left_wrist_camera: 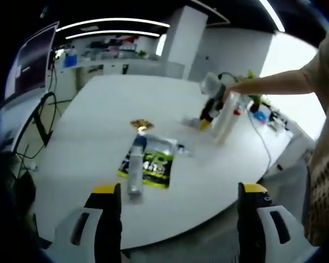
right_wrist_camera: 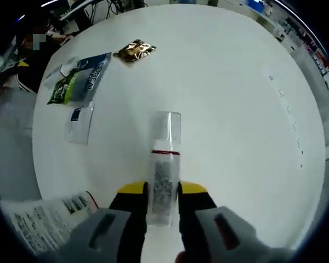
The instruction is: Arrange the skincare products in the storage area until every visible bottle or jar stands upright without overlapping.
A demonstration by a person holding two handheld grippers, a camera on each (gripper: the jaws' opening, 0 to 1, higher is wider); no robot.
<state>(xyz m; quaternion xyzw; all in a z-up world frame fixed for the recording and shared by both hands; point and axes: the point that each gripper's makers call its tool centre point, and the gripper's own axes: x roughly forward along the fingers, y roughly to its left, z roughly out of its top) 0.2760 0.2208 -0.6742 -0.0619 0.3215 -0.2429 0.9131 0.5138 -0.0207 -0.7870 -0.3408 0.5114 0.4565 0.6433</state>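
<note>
My right gripper (right_wrist_camera: pixel 163 189) is shut on a white bottle (right_wrist_camera: pixel 164 170) with a clear cap and a red band, held over the white table (right_wrist_camera: pixel 236 109). In the left gripper view the same bottle (left_wrist_camera: pixel 228 116) stands almost upright, slightly tilted, with the right gripper (left_wrist_camera: pixel 210 108) on it and a person's arm behind. My left gripper (left_wrist_camera: pixel 179 190) hangs open near the table's front edge, nothing between its fingers. A clear tube (left_wrist_camera: pixel 136 167) lies flat beside a green sachet (left_wrist_camera: pixel 153 165).
A gold sachet (left_wrist_camera: pixel 141 125) and a small clear packet (left_wrist_camera: pixel 184 148) lie mid-table. In the right gripper view I see the green sachet (right_wrist_camera: pixel 79 79), gold sachet (right_wrist_camera: pixel 134 51), clear packet (right_wrist_camera: pixel 79 123) and a printed leaflet (right_wrist_camera: pixel 44 222). Cables and small items (left_wrist_camera: pixel 260 109) sit behind the bottle.
</note>
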